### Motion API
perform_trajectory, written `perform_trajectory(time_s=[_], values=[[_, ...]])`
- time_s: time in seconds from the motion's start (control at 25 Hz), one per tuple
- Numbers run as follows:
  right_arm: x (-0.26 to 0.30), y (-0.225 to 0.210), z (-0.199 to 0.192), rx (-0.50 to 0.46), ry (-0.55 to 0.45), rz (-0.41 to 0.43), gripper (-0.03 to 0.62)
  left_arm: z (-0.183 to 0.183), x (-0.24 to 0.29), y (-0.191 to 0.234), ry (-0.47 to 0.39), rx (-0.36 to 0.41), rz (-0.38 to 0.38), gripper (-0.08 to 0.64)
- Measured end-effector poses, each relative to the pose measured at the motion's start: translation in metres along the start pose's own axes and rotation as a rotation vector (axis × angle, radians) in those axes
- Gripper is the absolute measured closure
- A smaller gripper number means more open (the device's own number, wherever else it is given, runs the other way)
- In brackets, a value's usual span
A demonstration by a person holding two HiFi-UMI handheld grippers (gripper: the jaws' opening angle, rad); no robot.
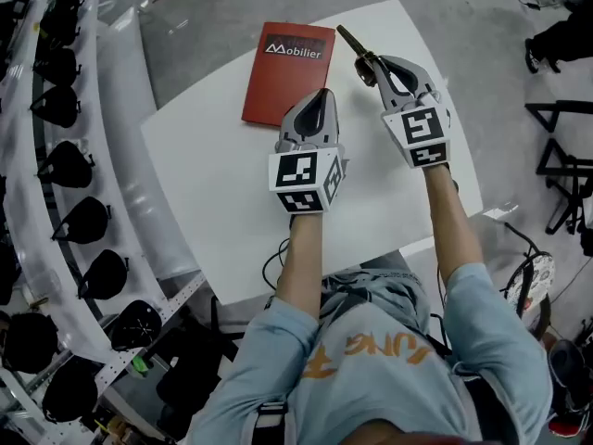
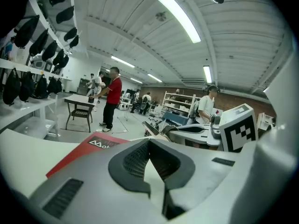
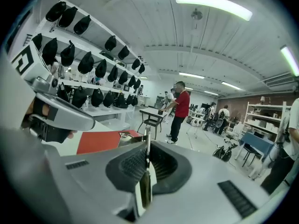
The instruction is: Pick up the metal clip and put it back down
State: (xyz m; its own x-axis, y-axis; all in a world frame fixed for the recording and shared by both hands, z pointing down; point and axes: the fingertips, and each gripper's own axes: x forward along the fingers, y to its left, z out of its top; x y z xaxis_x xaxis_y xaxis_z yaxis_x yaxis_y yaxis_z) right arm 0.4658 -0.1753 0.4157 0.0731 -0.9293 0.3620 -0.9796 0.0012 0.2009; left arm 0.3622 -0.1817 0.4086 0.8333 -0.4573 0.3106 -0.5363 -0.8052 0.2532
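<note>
My right gripper (image 1: 373, 66) is shut on the metal clip (image 1: 355, 46), a thin bronze-coloured piece that sticks out past the jaws toward the far edge of the white table (image 1: 222, 202). In the right gripper view the clip (image 3: 146, 171) stands edge-on between the pads, held above the table. My left gripper (image 1: 321, 98) hovers over the table's middle, just left of the right one, jaws shut with nothing between them. The left gripper view shows its closed jaws (image 2: 150, 146), with the clip (image 2: 152, 127) to the right.
A red booklet (image 1: 289, 70) lies flat on the far side of the table, just beyond the left gripper. A curved rack of black caps (image 1: 69, 165) runs along the left. A person in a red shirt (image 3: 181, 108) stands by a small table farther off.
</note>
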Motion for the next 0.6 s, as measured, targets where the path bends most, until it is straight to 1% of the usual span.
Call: perform_trajectory(time_s=[0.28, 0.44, 0.6], values=[[0.016, -0.068, -0.029, -0.012, 0.042, -0.019, 0.565, -0.009, 0.064, -0.035, 0.050, 0.016, -0.045, 0.538], [0.031, -0.097, -0.043, -0.002, 0.070, -0.009, 0.565, -0.011, 0.089, -0.042, 0.071, 0.018, -0.043, 0.538], [0.049, -0.124, -0.056, -0.017, 0.099, 0.001, 0.565, -0.012, 0.113, -0.047, 0.089, 0.020, -0.031, 0.538]])
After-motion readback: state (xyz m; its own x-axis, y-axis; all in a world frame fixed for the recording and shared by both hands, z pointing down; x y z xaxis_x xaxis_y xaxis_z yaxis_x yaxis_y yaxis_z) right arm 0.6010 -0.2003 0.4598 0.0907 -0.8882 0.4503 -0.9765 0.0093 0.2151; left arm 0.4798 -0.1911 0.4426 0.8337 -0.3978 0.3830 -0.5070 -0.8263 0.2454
